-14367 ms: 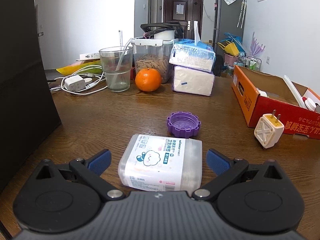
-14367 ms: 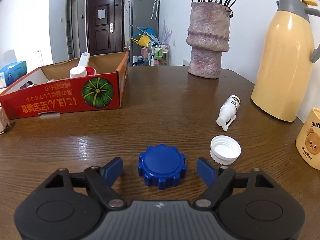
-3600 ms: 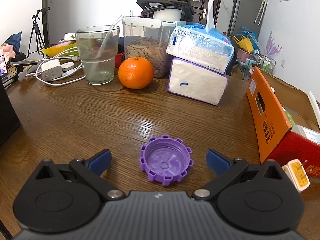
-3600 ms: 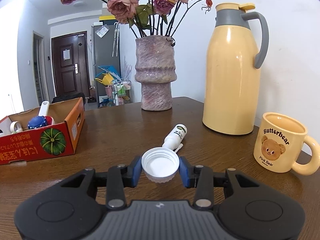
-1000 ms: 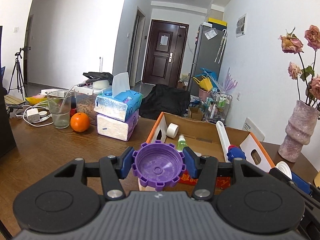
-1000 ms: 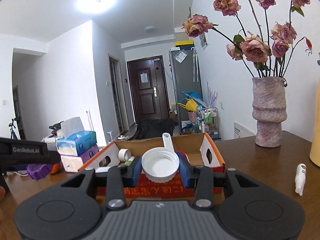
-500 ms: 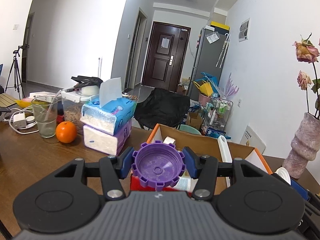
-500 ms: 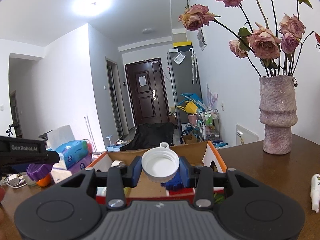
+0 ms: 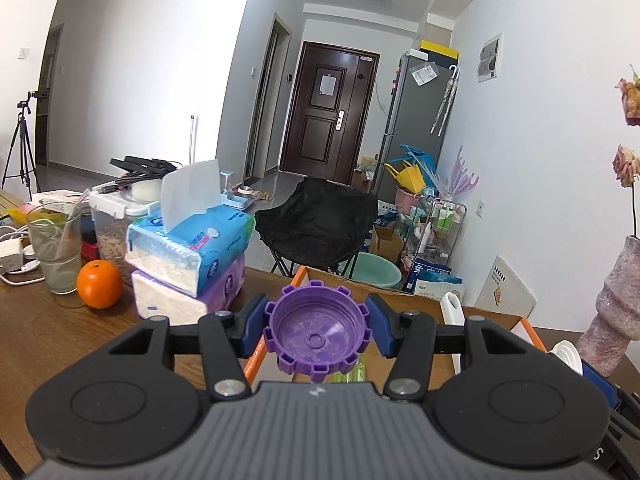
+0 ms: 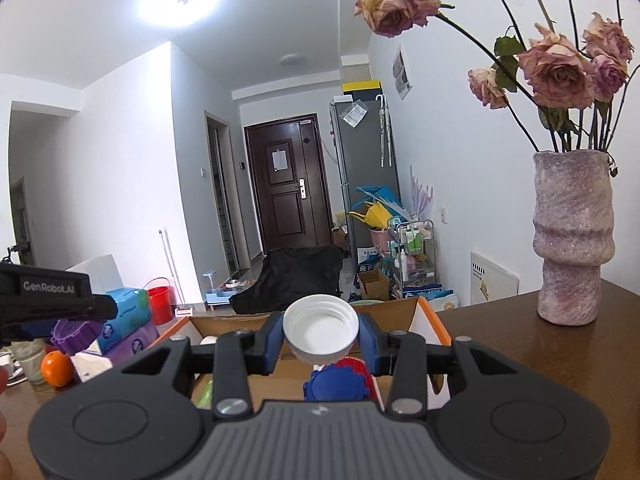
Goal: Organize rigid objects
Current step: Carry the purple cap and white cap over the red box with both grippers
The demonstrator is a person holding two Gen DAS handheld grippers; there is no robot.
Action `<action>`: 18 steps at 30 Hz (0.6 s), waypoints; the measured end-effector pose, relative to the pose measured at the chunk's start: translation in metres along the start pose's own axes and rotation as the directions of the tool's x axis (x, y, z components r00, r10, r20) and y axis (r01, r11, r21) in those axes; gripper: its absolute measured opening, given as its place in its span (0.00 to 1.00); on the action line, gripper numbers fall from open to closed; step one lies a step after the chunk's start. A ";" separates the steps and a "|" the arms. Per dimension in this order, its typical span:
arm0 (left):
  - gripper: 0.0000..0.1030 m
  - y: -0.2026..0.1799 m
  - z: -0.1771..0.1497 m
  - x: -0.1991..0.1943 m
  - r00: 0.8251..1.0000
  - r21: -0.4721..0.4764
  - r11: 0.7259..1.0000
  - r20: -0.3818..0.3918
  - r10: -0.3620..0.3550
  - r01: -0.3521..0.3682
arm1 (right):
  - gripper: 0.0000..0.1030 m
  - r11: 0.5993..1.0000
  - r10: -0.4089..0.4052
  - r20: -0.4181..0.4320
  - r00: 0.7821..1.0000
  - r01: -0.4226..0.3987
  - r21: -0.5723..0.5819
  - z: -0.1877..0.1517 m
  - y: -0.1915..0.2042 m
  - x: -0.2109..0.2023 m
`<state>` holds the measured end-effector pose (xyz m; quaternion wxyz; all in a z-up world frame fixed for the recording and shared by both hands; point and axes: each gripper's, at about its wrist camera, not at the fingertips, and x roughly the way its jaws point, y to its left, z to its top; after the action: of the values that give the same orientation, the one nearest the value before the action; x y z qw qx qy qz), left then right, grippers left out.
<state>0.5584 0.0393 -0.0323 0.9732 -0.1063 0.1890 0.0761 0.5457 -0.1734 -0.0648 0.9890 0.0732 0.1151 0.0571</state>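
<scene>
An orange (image 9: 99,284) and stacked tissue packs (image 9: 188,264) sit at the table's left. The left gripper (image 9: 317,326) clamps a purple cap (image 9: 317,334) above the cardboard box (image 9: 496,322). The right gripper (image 10: 320,336) pinches a white cap (image 10: 320,328) over the box, above a blue cap (image 10: 334,386) inside it.

home: fridge (image 9: 416,128), front door (image 9: 326,114), flower vase (image 10: 572,240)

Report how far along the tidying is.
Done: a blue cap already lies in the cardboard box. In hand: the left gripper clamps the purple cap and the right gripper clamps the white cap, both held over the box. Left: releasing both.
</scene>
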 end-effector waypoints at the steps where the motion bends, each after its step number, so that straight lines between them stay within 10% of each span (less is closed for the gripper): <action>1: 0.53 -0.001 0.000 0.004 1.000 0.002 1.000 -0.001 -0.001 0.001 | 0.38 1.000 -0.002 -0.001 1.000 0.002 0.000 0.000 -0.001 0.003; 18: 0.53 -0.026 -0.005 0.067 0.997 0.084 0.995 -0.059 -0.048 0.053 | 0.38 0.999 -0.044 -0.037 0.998 0.044 -0.014 0.000 -0.012 0.051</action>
<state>0.6229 0.0205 -0.0578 0.9728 -0.0715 0.2169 0.0401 0.5958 -0.1785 -0.0775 0.9881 0.0630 0.1349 0.0376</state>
